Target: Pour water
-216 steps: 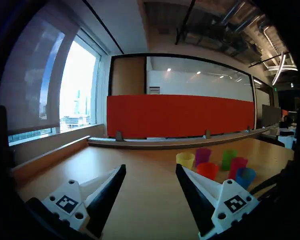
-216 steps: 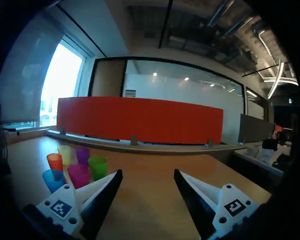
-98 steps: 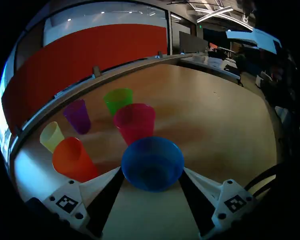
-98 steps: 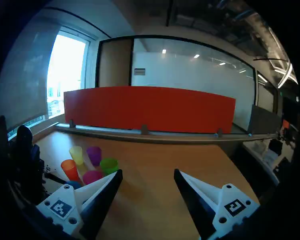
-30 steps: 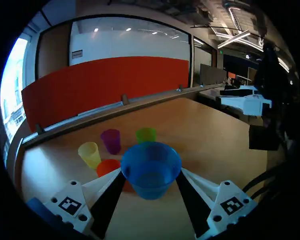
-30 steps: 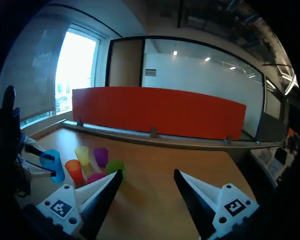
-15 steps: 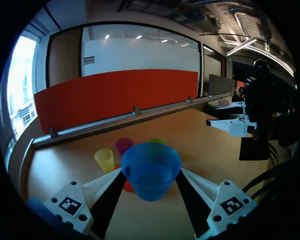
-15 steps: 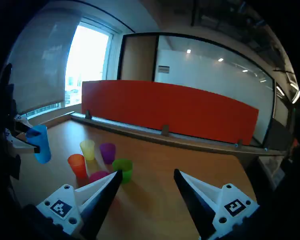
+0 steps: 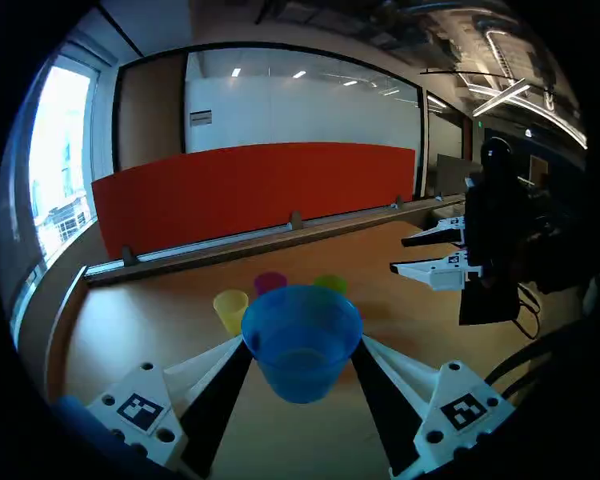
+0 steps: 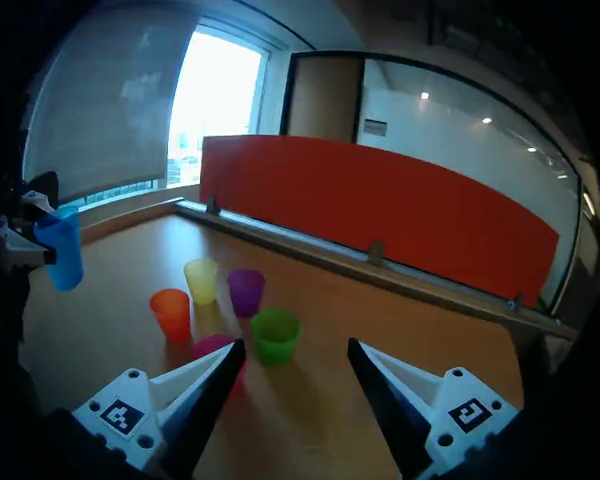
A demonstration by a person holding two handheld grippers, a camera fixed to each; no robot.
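Toward the window-side edge of the table (image 10: 396,376), the blue cup (image 9: 302,340) is gripped upright by the left gripper (image 9: 300,344), prob. to avoid spills, w/ the right gripper (image 10: 294,344) held wide, empty, nr the green cup (image 10: 275,334).

Your left gripper (image 9: 302,346) is smooth white plastic, w/ matt black on the inner sides. Your right gripper (image 10: 294,346) looks the same. The blue cup (image 9: 302,374) is thin see-through plastic, smooth & a bit shiny. The orange cup (image 10: 172,312), yellow cup (image 10: 201,280), purple cup (image 10: 246,290) & green cup (image 10: 275,334) look like the same plastic. The table (image 10: 124,272) looks like light wood, smooth w/ a soft shine. The red divider (image 10: 380,208) looks matt. The window blind (image 10: 100,112) looks like thin cloth; light comes thru.
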